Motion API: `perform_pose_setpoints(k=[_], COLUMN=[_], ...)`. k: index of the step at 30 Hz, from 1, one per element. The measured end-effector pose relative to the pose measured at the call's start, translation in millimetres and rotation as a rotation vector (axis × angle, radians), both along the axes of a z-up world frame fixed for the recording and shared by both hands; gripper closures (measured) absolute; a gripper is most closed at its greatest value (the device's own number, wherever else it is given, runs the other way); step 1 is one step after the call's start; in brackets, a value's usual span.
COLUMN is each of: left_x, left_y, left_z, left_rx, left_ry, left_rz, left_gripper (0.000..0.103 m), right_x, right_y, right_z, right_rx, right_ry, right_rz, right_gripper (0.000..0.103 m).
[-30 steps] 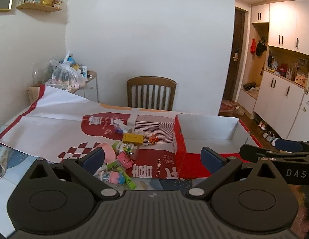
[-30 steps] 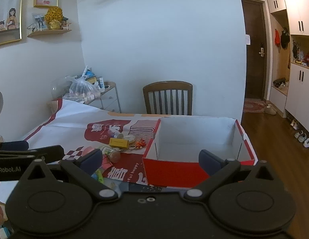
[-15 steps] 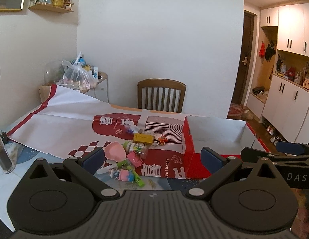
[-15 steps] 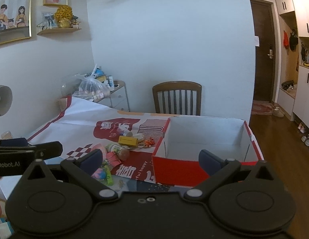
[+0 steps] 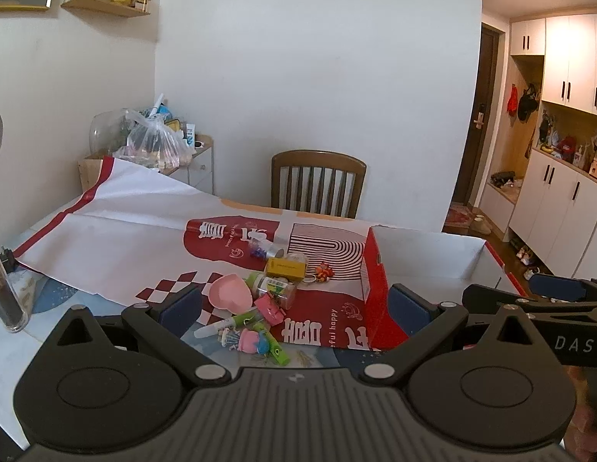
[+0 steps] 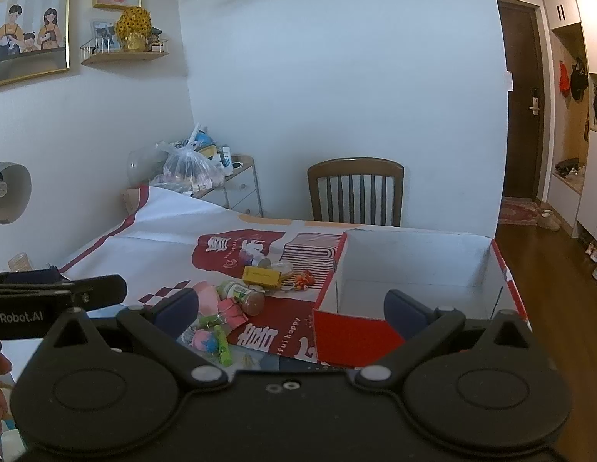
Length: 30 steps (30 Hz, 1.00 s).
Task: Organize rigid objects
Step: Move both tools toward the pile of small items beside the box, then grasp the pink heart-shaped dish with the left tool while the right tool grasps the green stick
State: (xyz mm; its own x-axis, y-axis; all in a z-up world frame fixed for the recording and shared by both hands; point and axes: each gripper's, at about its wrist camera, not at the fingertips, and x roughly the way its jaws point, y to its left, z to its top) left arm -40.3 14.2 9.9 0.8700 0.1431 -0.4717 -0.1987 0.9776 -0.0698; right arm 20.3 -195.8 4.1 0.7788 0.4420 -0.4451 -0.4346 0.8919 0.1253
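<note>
Both tools hang above the near edge of the worktop (image 5: 67, 231), nothing picked yet; I judge this the approach step, before the first grasp.

Left tool (image 5: 294, 304): jaws spread wide, empty. Right tool (image 6: 290, 304): likewise spread, empty.

Landmark: the open red cardboard box w/ white inside (image 6: 417, 261), which looks empty as far as the views show. All the task items sit in one loose pile just left of the box, on the red-and-white printed paper sheet (image 5: 144, 238):
- yellow rectangular carton (image 5: 285, 267), far side of the pile, near the box's left wall
- small clear jar w/ green label, lying on its side (image 5: 273, 287), just in front of the carton
- pink heart-shaped plastic dish (image 5: 231, 292), left of the jar
- pink binder clips (image 6: 231, 308), nearer than the jar
- green-capped marker pen (image 5: 229, 321) and a pink-and-blue small toy (image 5: 252, 340), nearest edge of the pile, furthest from the box's back wall
- orange small trinket (image 5: 323, 271), closest to the box wall

Next move, as I read it: bring one tool down over a single item, prob. an outer one like the carton or jar, close on it, carry it rightward over the box wall. Items touch or overlap, so the jaws need to go in w/o nudging neighbours; the jar may roll.
</note>
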Motion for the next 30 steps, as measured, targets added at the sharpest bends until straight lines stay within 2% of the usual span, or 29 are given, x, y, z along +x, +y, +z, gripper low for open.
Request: perform_pose_setpoints(k=[5,12,17,22,30], left_x=[12,39,60,83,124], left_y=[18,56,80,102,139], left_z=[-4,-13,-25,-45,-75], left_rx=[-0.013,-0.023,-0.007,0.001,0.002], left_ry=[0.002,0.021,0.026,0.069,0.124], left_rz=[-0.019,-0.008,-0.042,-0.067,-0.070], left_gripper=[0.000,0.000,0.000,0.000,0.000], right_x=[9,14,29,45,65], right_y=[14,50,70,87,121], right_z=[-1,1,-10,-28,-63], right_rx=[0.001,-0.031,-0.054,-0.071,-0.161], right_ry=[0.007,-0.027,0.040,0.116,0.153], right_rz=[0.006,0.112,0.129,0.125,0.122], right_gripper=[0.000,0.000,0.000,0.000,0.000])
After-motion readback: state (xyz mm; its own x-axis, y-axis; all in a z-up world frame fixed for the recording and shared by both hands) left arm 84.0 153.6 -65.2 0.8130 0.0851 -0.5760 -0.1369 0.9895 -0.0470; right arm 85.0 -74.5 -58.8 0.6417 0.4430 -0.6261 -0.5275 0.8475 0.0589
